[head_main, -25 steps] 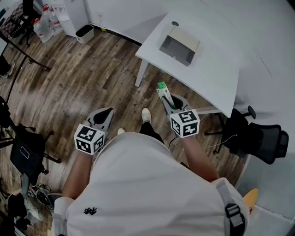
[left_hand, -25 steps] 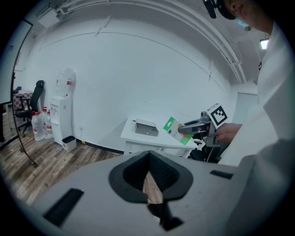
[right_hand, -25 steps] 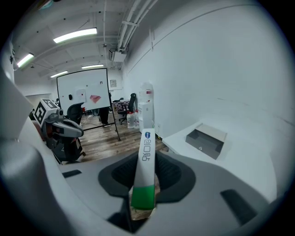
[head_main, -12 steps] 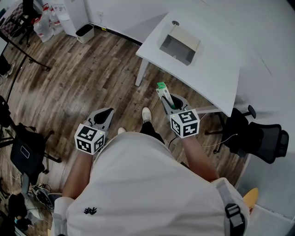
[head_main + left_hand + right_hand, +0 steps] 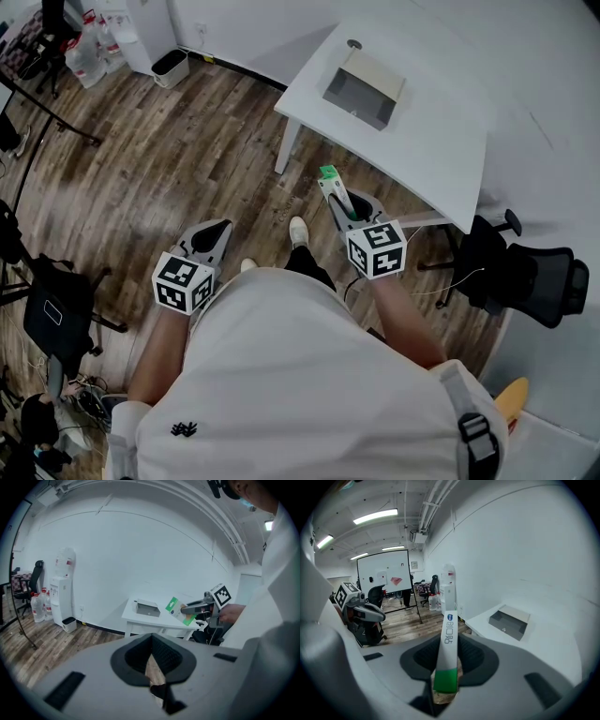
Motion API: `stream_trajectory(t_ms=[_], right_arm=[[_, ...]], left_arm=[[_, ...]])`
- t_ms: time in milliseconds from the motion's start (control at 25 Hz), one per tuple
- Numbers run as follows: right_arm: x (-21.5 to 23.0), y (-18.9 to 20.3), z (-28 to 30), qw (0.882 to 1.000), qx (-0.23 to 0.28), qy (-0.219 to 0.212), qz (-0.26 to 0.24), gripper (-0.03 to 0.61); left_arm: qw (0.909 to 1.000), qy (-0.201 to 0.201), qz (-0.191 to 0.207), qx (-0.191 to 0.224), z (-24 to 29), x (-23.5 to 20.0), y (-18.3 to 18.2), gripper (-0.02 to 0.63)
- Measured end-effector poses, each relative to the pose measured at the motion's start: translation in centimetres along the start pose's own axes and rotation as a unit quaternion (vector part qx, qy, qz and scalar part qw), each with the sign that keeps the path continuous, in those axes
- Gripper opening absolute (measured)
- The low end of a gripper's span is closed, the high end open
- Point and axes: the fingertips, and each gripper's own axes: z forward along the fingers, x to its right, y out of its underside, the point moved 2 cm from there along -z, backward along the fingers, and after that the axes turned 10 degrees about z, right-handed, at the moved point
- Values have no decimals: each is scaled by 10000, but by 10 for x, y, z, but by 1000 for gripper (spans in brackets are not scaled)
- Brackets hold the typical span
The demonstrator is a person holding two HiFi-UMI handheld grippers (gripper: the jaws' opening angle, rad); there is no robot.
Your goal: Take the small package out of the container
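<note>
My right gripper (image 5: 345, 204) is shut on the small package (image 5: 331, 186), a flat white pack with a green end that sticks out past the jaws toward the white table (image 5: 441, 141). Seen edge-on in the right gripper view, the package (image 5: 447, 634) stands upright between the pads of that gripper (image 5: 447, 670). The grey open container (image 5: 364, 86) rests on the table, well beyond the package. My left gripper (image 5: 208, 239) hangs over the wooden floor, shut, with nothing in it (image 5: 152, 667). The left gripper view also takes in the right gripper (image 5: 202, 607) with the package (image 5: 177, 611).
A black office chair (image 5: 525, 277) stands right of the table. A bin (image 5: 172, 66) and water bottles sit by the far wall. A black bag on a stand (image 5: 54, 317) is at the left. A whiteboard (image 5: 389, 581) stands across the room.
</note>
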Motion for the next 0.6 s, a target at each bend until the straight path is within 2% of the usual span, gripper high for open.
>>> stream_trajectory(t_ms=[320,600], right_arm=[[5,-3,5,10000,6,12,73,91],[26,-16,11,9998,62,20,165,89]], left_arm=[[10000,-32,-54,-66,-2,-4,5,7],[9998,-167,-90,-98,0,-9,2,6]])
